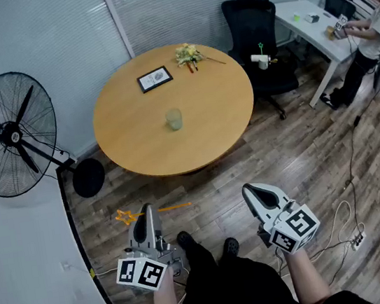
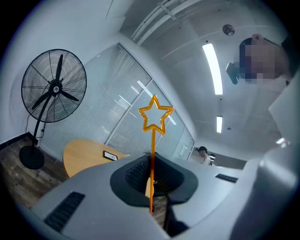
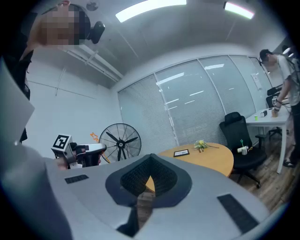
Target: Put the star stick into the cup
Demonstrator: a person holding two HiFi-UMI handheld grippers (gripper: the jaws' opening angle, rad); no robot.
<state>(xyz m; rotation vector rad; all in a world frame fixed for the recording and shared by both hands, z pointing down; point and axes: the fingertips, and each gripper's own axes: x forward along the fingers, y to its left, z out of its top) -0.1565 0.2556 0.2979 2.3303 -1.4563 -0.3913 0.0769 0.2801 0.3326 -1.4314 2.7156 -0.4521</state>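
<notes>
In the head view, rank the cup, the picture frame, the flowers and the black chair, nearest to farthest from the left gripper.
From the left gripper, shut on the star stick:
1. cup, middle of the table.
2. picture frame, farther back, left of centre.
3. flowers, at the table's far edge.
4. black chair, beyond the table, right.

star stick (image 1: 172, 206): mid-shaft hidden behind left gripper (image 1: 145, 214) | framed picture (image 1: 155, 78): content too small to tell | person at desk (image 1: 369, 22): cut by right edge | flowers (image 1: 188, 54): kind too small to tell
</notes>
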